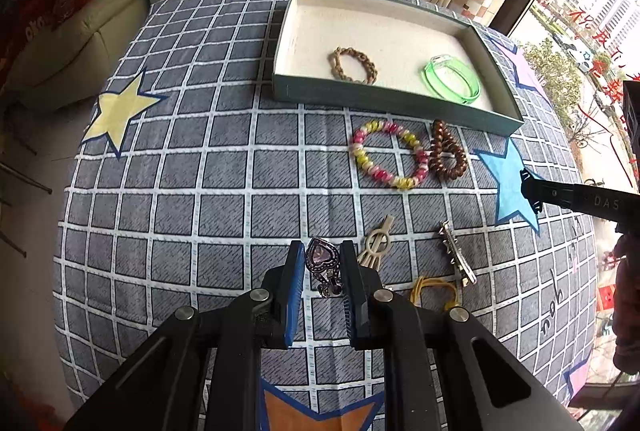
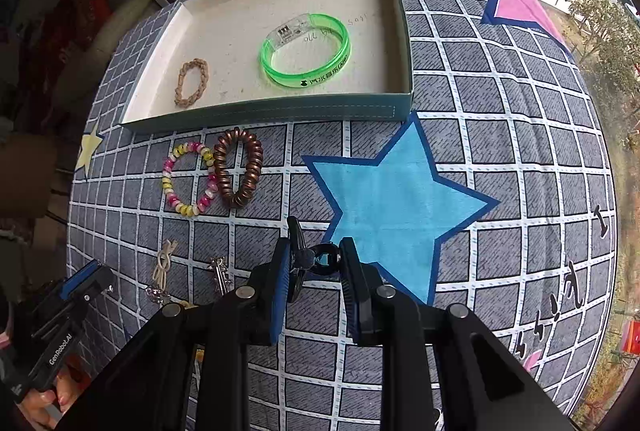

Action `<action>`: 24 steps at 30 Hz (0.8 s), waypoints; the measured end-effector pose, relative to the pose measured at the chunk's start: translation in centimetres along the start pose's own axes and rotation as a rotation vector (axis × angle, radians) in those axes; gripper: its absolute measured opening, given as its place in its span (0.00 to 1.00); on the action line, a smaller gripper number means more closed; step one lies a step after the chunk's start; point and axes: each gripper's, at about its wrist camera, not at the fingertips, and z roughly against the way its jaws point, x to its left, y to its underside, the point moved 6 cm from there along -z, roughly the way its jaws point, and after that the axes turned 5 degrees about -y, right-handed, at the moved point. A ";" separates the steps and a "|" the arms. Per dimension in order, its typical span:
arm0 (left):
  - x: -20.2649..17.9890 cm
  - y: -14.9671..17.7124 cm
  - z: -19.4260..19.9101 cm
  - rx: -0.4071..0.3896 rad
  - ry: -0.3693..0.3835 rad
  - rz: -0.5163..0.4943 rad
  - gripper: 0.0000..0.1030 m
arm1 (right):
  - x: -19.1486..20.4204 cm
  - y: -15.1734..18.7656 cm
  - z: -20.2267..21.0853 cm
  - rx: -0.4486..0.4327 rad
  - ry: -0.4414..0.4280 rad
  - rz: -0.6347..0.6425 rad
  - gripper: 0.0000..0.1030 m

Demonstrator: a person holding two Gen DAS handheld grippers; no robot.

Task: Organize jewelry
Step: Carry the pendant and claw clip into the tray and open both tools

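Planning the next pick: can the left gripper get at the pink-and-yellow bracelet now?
Probably not yet: the left gripper is shut on a heart clip. The pink-and-yellow bracelet lies uncovered ahead.

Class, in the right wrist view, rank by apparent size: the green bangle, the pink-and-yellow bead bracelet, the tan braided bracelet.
1. green bangle
2. pink-and-yellow bead bracelet, nearly as large but nearer the camera, so this is unsure
3. tan braided bracelet

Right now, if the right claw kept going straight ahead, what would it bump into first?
Probably nothing on the cloth: past the right claw, shut on a black clip, lies only the blue star. Then the tray, though depth is unclear.
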 end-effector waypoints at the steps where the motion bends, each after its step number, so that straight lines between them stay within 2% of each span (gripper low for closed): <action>1: 0.1 -0.5 0.1 -0.010 0.005 -0.007 0.29 | -0.1 -0.2 0.4 -0.005 -0.004 -0.002 0.26; 9: -1.5 -4.6 0.9 -0.080 0.049 -0.020 0.29 | -0.3 -2.3 3.1 -0.051 -0.045 -0.009 0.26; 13: -1.8 -7.2 0.9 -0.114 0.043 -0.024 0.29 | -0.1 -4.3 4.0 -0.074 -0.059 -0.006 0.25; 24: -1.3 -13.9 -2.0 -0.155 0.012 0.024 0.29 | 0.2 -10.6 2.0 -0.100 -0.071 0.000 0.25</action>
